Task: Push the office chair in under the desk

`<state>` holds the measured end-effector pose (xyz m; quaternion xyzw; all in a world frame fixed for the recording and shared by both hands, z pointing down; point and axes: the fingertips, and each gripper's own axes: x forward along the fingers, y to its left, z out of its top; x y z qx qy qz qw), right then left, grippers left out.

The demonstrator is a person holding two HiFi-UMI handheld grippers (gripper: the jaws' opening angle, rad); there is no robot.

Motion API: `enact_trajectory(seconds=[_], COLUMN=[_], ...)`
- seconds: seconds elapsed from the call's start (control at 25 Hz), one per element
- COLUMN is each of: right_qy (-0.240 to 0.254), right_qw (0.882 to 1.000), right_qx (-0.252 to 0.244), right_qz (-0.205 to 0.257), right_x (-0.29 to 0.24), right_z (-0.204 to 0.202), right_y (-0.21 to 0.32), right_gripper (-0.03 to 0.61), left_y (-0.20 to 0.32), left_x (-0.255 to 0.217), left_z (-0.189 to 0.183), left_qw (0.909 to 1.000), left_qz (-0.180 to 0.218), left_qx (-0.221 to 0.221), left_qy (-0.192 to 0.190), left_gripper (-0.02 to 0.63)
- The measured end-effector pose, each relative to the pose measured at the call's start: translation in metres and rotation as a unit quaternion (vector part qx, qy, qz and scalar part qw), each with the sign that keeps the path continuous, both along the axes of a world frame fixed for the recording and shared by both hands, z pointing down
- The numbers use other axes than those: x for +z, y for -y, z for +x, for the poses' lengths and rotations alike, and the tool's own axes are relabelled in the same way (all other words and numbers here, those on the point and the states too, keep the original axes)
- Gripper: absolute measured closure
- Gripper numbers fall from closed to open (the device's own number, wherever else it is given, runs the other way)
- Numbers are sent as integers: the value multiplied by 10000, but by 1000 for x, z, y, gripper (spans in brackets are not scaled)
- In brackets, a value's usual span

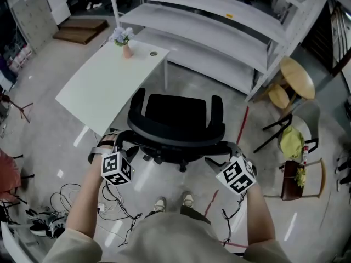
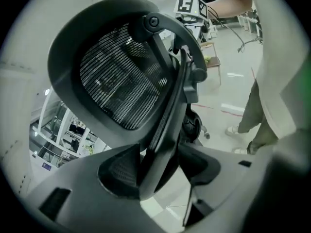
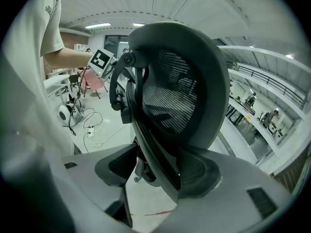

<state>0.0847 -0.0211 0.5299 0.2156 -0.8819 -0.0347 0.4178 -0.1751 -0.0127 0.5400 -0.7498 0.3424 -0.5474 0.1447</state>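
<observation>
Straight ahead at 12 o'clock stands the chair (image 1: 176,119), back towards the person, with the bench (image 1: 109,81) off at 11 o'clock and not yet over it. Left claw (image 1: 111,146) and right claw (image 1: 232,148) gape wide, each astride one side of the back, equally near.

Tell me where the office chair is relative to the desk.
In the head view's centre, the office chair stands just right of the white desk's near corner, not under it, ahead of the person's shoes.
</observation>
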Motion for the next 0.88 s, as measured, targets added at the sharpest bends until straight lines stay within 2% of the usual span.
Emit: enact_trajectory(seconds=[0.08, 0.32, 0.88], right_qy=[-82, -142, -187], right_qw=[10000, 9998, 9985], right_qx=[-8, -163, -515], right_qz=[18, -45, -84], right_x=[5, 11, 13], right_z=[1, 1, 16], right_y=[3, 6, 17], right_gripper=[330, 353, 354], left_y=[4, 7, 2], left_x=[3, 6, 6], left_z=[-1, -3, 13], left_qw=[10000, 9994, 9990], left_qz=[-16, -314, -196], left_qx=[-53, -33, -304], left_qy=[-53, -160, -270], left_gripper=[379, 380, 376])
